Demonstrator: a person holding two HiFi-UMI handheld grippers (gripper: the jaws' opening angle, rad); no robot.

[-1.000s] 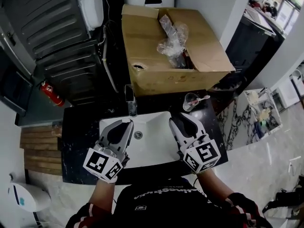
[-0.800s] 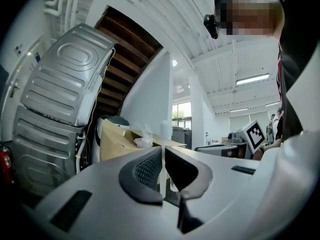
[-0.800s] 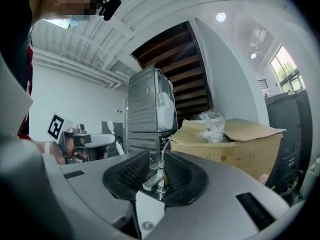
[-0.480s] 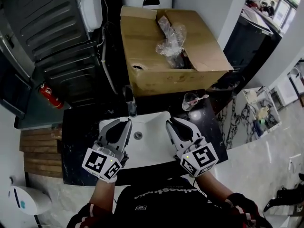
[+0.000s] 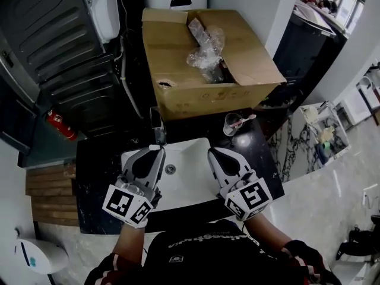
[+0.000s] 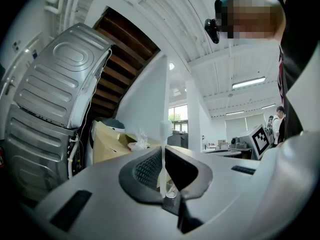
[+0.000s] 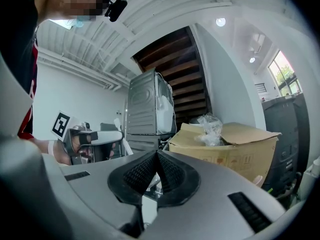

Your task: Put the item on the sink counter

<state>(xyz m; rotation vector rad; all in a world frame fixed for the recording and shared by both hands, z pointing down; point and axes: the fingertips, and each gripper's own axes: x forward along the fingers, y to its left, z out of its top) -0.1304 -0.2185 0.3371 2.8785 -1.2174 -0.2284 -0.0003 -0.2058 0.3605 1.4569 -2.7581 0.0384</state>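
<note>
Over the sink (image 5: 185, 183): left claw (image 5: 157, 151), right claw (image 5: 212, 154), parallel.

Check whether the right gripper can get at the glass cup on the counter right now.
Probably yes. The glass cup stands on the black counter just beyond the right gripper, nothing between them. Its jaws are shut and empty, so they must open first.

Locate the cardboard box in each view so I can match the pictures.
Head view: cardboard box, top centre, flaps open.
Left gripper view: cardboard box, left of centre, just above the jaws.
Right gripper view: cardboard box, right of centre, above the jaws.
Shared landmark: the crumpled clear plastic bag poking out of the box.
</note>
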